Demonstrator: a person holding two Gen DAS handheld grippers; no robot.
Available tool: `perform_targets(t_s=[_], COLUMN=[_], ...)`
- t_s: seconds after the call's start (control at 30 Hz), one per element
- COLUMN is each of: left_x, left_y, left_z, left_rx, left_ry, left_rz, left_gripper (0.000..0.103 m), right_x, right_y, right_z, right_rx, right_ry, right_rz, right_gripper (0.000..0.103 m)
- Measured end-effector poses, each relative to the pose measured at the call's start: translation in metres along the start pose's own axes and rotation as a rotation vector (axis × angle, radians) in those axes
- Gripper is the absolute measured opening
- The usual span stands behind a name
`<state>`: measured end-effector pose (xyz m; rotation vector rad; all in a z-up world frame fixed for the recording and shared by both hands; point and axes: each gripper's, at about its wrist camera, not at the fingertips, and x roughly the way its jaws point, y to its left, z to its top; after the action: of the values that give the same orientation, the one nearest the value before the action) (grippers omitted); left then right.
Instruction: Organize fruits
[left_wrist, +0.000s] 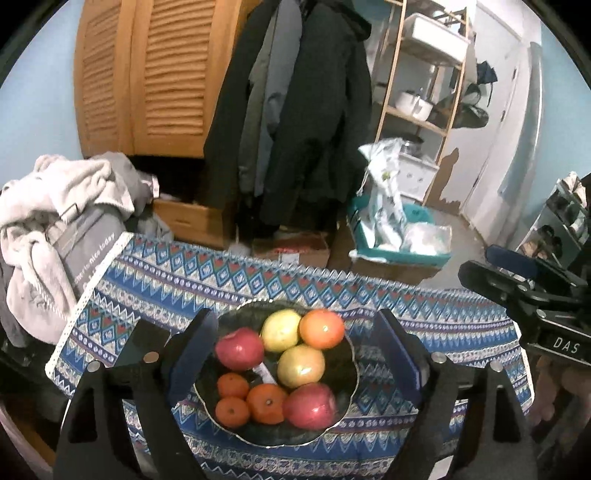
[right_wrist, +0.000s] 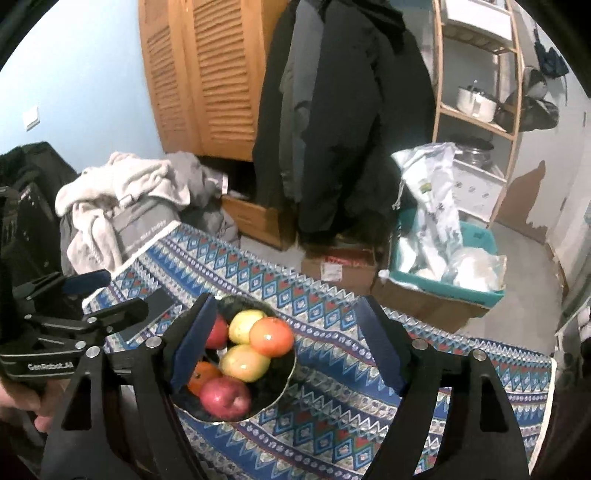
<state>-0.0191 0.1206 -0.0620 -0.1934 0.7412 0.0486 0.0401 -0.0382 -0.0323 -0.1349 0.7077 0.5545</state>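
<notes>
A dark glass bowl (left_wrist: 349, 363) (right_wrist: 267, 393) stands on the blue patterned tablecloth (left_wrist: 424, 325) (right_wrist: 332, 387). It holds two red apples (left_wrist: 240, 349), two yellow-green fruits (left_wrist: 280, 330), an orange-red fruit (left_wrist: 321, 328) (right_wrist: 271, 336) and three small mandarins (left_wrist: 266, 402). My left gripper (left_wrist: 295, 317) (right_wrist: 125, 291) hangs open above the bowl, with nothing between its fingers. My right gripper (right_wrist: 288, 301) (left_wrist: 478, 264) is open too and holds nothing. It is raised over the cloth just right of the bowl, beside the left gripper.
A dark phone (left_wrist: 144, 343) lies on the cloth left of the bowl. A heap of pale clothes (left_wrist: 55, 206) borders the table's left edge. Beyond the far edge are hanging coats (left_wrist: 303, 110), a louvred wardrobe (left_wrist: 147, 74), a cardboard box (right_wrist: 340, 266) and a teal crate (right_wrist: 443, 280).
</notes>
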Motion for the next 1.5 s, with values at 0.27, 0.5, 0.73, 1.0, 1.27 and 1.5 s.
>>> perform_targets(t_s=[0.27, 0.5, 0.73, 1.0, 1.27, 1.5], left_x=[-0.018, -0.037, -0.050, -0.053, -0.054, -0.054], left_y=[-0.016, -0.028, -0.034, -0.039, -0.045, -0.050], left_z=[0.010, 0.015, 0.020, 0.021, 0.021, 0.020], left_rx=[0.029, 0.033, 0.032, 0.039, 0.049, 0.075], left_ry=[-0.059, -0.135, -0.195, -0.217, -0.222, -0.221], left_rz=[-0.028, -0.047, -0.045, -0.030, -0.023, -0.001], left_gripper=[0.088, 0.098, 0.102, 0.102, 0.102, 0.102], right_x=[-0.025, -0.036, -0.046, -0.049, -0.049, -0.050], right_y=[-0.011, -0.024, -0.030, -0.034, -0.037, -0.039], right_z=[0.002, -0.002, -0.004, -0.007, -0.010, -0.012], right_rx=[0.022, 0.048, 0.059, 0.071, 0.080, 0.083], right_ry=[-0.060, -0.081, -0.099, -0.098, -0.087, -0.089], right_rz=[-0.017, -0.038, -0.051, -0.064, -0.073, -0.082], right_gripper=[0.086, 0.086, 0.087, 0.088, 0.088, 0.088])
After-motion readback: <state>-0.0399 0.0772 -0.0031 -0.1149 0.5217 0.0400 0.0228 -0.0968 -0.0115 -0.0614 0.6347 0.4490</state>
